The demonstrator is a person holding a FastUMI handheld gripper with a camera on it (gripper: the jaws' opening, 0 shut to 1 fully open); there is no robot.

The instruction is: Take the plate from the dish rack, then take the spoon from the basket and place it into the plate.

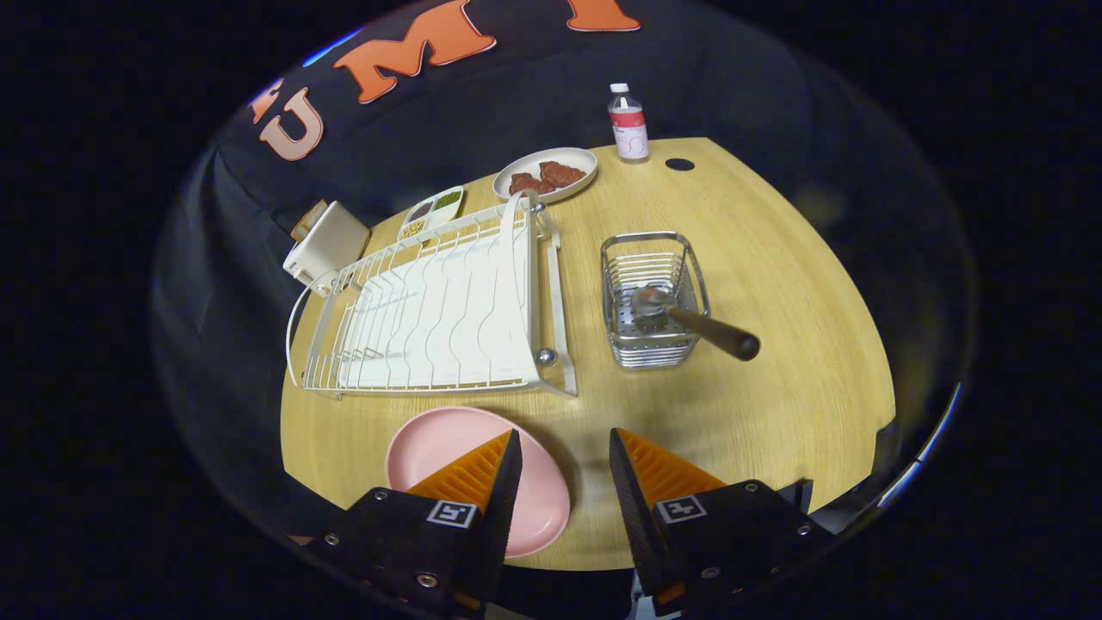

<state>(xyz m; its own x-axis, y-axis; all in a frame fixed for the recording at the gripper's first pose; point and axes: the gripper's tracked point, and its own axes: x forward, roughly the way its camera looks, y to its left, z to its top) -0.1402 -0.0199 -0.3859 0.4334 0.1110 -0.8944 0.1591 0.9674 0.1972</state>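
A pink plate point(448, 452) lies flat on the wooden table point(775, 258), in front of the white wire dish rack point(439, 310) and partly under my left finger. The rack holds no dishes. To the rack's right stands a metal wire basket point(652, 297) with a spoon point(689, 320) in it, bowl down and dark handle leaning out toward me over the rim. My gripper point(564, 456) hovers above the table's near edge, open, with nothing between its fingers. The basket is well beyond the fingertips, slightly right.
At the back of the table sit a white plate of brown food point(545, 174), a small divided tray point(432, 211), a clear bottle with a red label point(628, 125) and a white box point(325, 244) left of the rack. A cable hole point(679, 164) lies beside the bottle.
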